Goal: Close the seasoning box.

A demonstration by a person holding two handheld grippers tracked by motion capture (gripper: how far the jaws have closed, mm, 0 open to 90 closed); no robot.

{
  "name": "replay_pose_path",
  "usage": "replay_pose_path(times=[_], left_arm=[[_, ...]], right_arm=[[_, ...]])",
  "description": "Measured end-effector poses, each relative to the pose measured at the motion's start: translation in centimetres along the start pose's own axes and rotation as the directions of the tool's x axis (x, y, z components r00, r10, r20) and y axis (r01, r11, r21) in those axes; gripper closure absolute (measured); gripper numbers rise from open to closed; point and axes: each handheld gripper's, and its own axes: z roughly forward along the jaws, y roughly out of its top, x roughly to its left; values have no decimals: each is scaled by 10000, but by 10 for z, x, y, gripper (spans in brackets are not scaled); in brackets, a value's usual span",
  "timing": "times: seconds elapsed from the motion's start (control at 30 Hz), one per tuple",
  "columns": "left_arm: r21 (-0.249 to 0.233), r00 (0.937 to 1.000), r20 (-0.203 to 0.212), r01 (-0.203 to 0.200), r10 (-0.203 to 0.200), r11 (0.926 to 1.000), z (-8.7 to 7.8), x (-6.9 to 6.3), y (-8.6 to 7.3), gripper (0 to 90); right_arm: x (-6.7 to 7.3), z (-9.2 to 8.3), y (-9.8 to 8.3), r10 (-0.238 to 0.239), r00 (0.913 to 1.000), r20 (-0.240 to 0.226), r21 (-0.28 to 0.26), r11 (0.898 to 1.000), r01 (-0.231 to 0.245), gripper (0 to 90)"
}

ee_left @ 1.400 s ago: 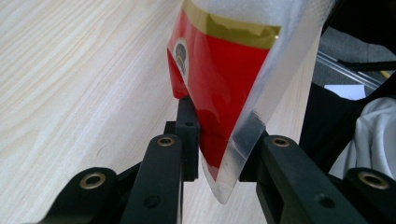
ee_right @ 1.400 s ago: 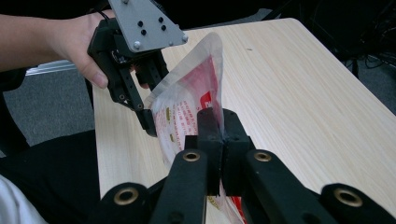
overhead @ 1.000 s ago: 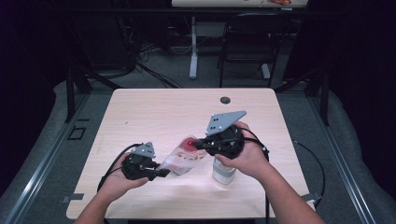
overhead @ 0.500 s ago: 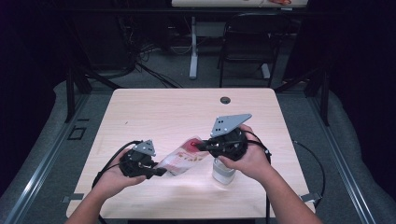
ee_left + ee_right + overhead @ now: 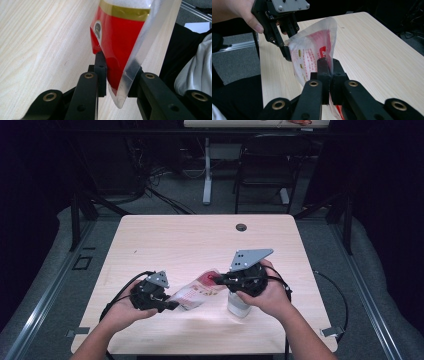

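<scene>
Two hand-held grippers clamped a single plastic pouch (image 5: 196,292) between them above the near half of the table (image 5: 200,240). Nearest the person, both forearms entered from the bottom edge of the high view. At near left, the left gripper (image 5: 172,305) had its jaws closed on the lower left end of the pouch; in the left gripper view the two black jaws pinched the clear sealed edge of the pouch (image 5: 120,45), whose red panel carried a gold band near the top of the frame. At near right, the right gripper (image 5: 216,280), with a grey three-cornered plate (image 5: 248,258) on top, had its jaws closed on the upper right end of the pouch. In the right gripper view the jaws met on the white, red-printed film of the pouch (image 5: 312,52), and the left gripper (image 5: 288,56) held its far corner beyond. Under the right hand (image 5: 267,295), a whitish container (image 5: 238,305) stood on the table; what kind of container it was could not be told. The pouch hung tilted, lower at left, and whether it touched the wood could not be told. Farther off, a small dark round fitting (image 5: 241,227) sat near the far edge of the table. Beyond the table stood a chair (image 5: 262,167) on the grey floor.
</scene>
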Motion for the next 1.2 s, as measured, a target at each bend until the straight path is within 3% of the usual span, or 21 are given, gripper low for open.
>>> replay_pose_path(times=[0.67,1.2], left_arm=[[177,9998,-185,-104,108,9998,-1,-3,7,758],[211,9996,-272,-6,11,9998,-4,-2,8,755]], right_arm=[[2,-4,-28,587,9979,263,-988,9935,-559,882],[-2,-1,-37,877,9959,202,-1082,9905,-851,886]])
